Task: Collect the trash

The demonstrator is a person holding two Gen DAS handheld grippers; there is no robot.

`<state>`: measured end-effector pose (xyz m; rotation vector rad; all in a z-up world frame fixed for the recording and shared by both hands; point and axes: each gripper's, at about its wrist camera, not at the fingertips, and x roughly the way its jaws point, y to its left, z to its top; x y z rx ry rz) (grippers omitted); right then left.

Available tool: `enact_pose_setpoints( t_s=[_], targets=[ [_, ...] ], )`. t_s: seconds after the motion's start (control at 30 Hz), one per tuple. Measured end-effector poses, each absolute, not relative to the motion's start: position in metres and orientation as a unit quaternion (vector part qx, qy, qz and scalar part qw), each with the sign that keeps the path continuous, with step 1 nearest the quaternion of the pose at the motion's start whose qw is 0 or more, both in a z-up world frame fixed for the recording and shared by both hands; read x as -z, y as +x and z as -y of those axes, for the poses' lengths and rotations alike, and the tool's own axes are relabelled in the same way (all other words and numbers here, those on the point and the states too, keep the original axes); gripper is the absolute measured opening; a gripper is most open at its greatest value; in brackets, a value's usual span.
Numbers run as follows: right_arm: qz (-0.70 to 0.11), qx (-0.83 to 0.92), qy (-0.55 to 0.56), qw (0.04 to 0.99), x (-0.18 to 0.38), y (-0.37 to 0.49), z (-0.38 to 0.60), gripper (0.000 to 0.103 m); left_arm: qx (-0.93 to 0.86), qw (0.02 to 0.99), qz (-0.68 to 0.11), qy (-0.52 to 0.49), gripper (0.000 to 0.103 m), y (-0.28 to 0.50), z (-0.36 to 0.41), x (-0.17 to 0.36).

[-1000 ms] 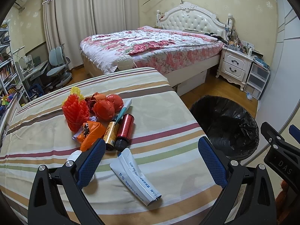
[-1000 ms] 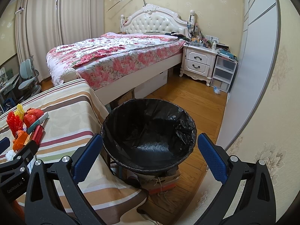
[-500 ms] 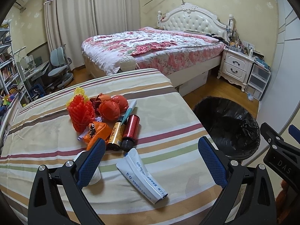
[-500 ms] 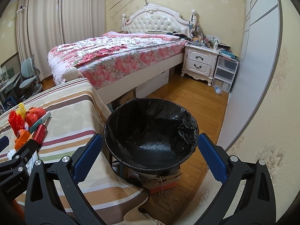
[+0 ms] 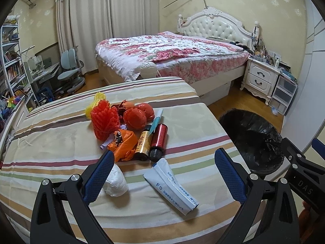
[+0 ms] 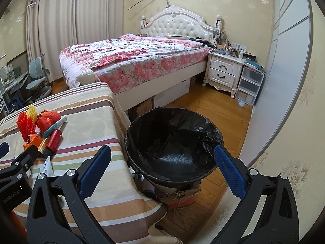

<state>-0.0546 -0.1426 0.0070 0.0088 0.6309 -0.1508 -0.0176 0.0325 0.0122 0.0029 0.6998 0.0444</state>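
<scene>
— What's shifted in the last second?

— The left gripper (image 5: 162,170) has drifted so the litter sits more squarely ahead of it. Its fingers (image 5: 99,174) are wide apart and empty. A white crumpled wad (image 5: 114,180) now shows just inside the left finger; a second ago the finger mostly hid it. The white-and-blue sachet (image 5: 172,185) lies between the two fingers, near the counter's (image 5: 61,138) front edge.

— And beyond the fingertips?

— Just past them, the gold bottle (image 5: 143,144) and red bottle (image 5: 158,142) side by side, an orange wrapper (image 5: 124,142) touching the gold one, then the red netting (image 5: 104,120) and red balls (image 5: 135,119) farther on. Nothing there has been disturbed.

— The right gripper (image 6: 162,167)?

— Also spread open, nothing held. The black-lined bin (image 6: 172,142) sits between its fingers and slightly beyond, and has slid a little toward centre in that view. It looks empty, as far as I can see.

— So where does that leave the job?

— At the start, I'd judge. No piece is collected yet. The wad or the sachet look like the likeliest first picks for the left; the flat sachet may be awkward to pinch off the cloth.
</scene>
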Motion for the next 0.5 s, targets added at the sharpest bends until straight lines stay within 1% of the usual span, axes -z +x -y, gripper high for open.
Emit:
enact_pose_setpoints(
  t_s=[0.2,0.5],
  targets=[
    [-0.315,0.066,-0.001,0.947,-0.015,-0.048,0.132,0.099,-0.023,0.938,-0.347,-0.001,0.096,-0.019,-0.042,-0.011],
    [-0.342,0.026,-0.008,0.939,-0.007,-0.047,0.11,0.099,-0.064,0.922,-0.381,-0.007,0.096,-0.027,-0.094,0.01]
  ],
)
